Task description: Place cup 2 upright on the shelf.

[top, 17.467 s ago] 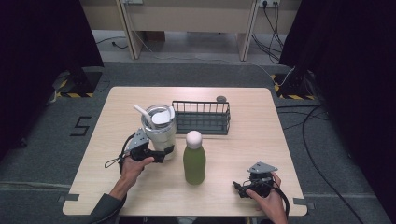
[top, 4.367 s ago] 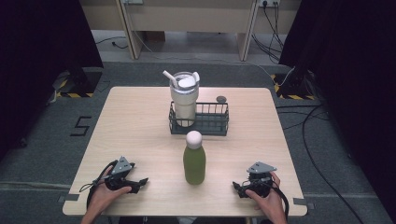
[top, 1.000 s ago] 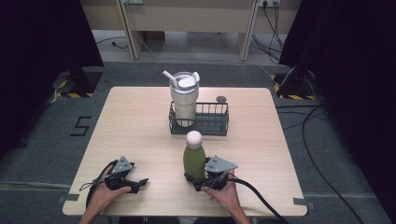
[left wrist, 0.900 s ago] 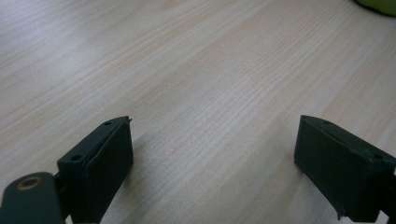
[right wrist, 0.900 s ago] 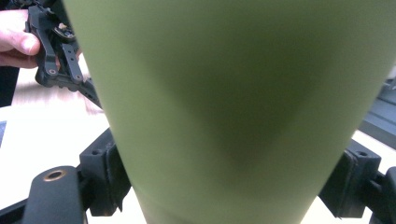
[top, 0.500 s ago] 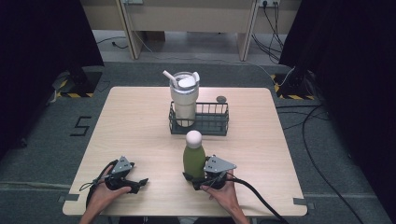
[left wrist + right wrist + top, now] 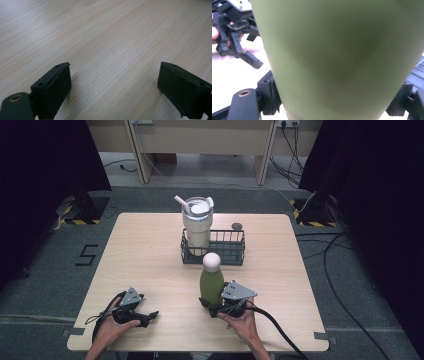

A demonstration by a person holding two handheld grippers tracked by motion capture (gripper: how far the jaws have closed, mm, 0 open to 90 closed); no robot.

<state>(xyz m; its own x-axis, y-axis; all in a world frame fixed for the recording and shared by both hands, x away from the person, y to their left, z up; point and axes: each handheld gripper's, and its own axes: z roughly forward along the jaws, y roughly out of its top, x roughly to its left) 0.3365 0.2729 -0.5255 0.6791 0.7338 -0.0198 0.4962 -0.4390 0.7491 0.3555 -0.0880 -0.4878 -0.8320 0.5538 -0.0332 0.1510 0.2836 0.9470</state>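
The green bottle [image 7: 212, 286] stands upright near the front middle of the desk [image 7: 150, 250], its long axis vertical, and the right tool [image 7: 216, 306] meets it level from the person's side, jaws clamped on either flank of its lower body. The wire basket [image 7: 227, 251] lies just beyond it, straight away from the person, the tumbler [image 7: 196, 226] filling the basket's left end. The left tool [image 7: 145, 316] rests open and empty, well apart on the left

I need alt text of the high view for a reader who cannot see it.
The right gripper clamps a green bottle standing on a wooden table. Behind it, a white tumbler stands in a wire basket. The left gripper rests open.
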